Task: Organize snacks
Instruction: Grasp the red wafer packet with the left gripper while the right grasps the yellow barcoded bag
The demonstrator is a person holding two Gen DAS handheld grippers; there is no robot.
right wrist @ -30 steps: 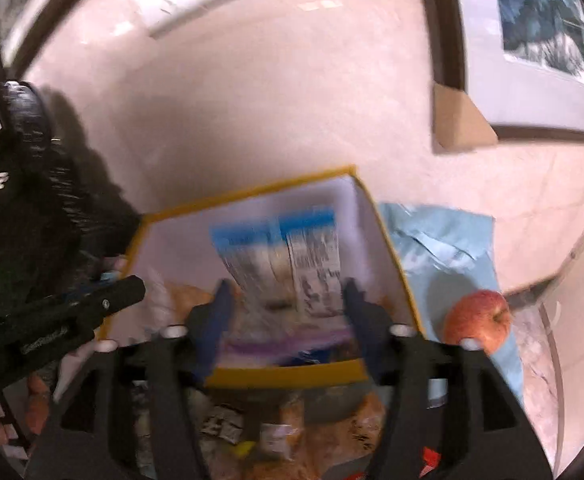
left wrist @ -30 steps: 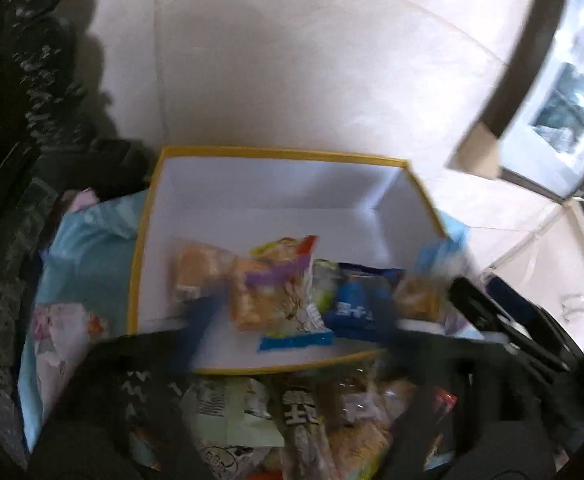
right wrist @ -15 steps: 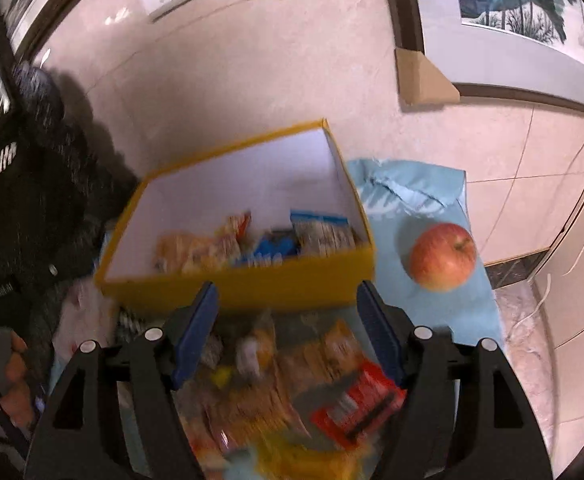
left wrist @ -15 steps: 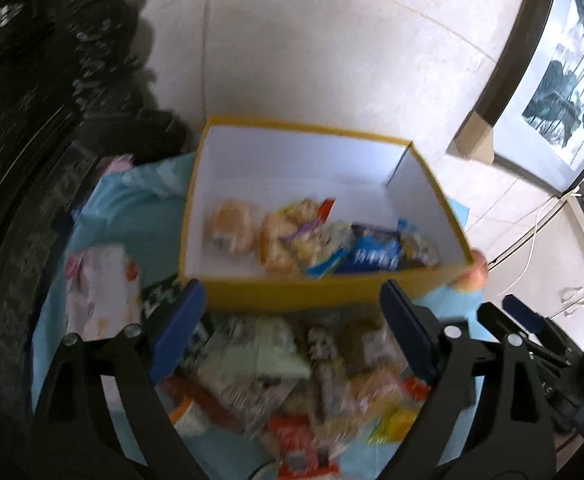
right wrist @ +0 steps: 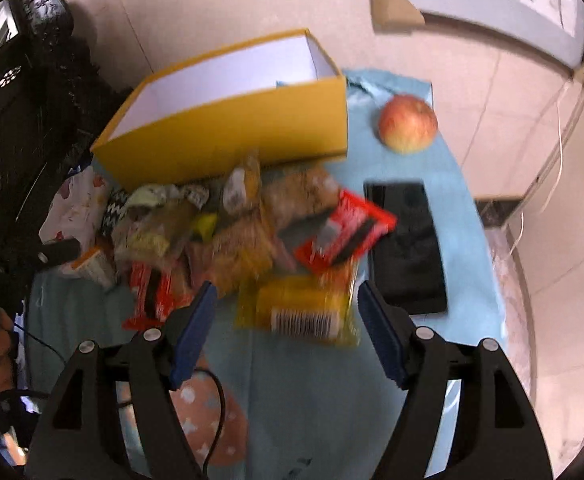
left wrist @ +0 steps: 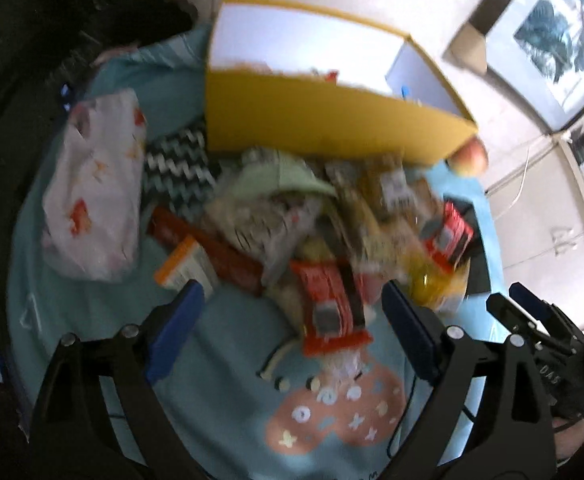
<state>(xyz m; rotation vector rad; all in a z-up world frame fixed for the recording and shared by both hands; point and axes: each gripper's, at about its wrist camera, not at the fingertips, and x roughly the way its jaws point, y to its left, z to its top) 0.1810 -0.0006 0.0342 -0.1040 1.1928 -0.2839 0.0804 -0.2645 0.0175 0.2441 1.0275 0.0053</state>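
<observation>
A yellow box with a white inside stands at the far end of a teal cloth. Its front wall hides most of what is in it. In front of it lies a loose pile of snack packets. My left gripper is open above the near edge of the pile, over a red wrapper, with nothing between its fingers. My right gripper is open too, just above a yellow packet, not gripping it. Another red wrapper lies beyond that.
An apple sits right of the box, and a black phone lies flat right of the pile. A white patterned pouch lies left of the pile. A tiled wall rises close behind the box. A cable crosses the near cloth.
Both grippers have drawn back from above the box and tipped down over the pile. The blue and white packet seen between the right fingers a second ago is no longer there.
</observation>
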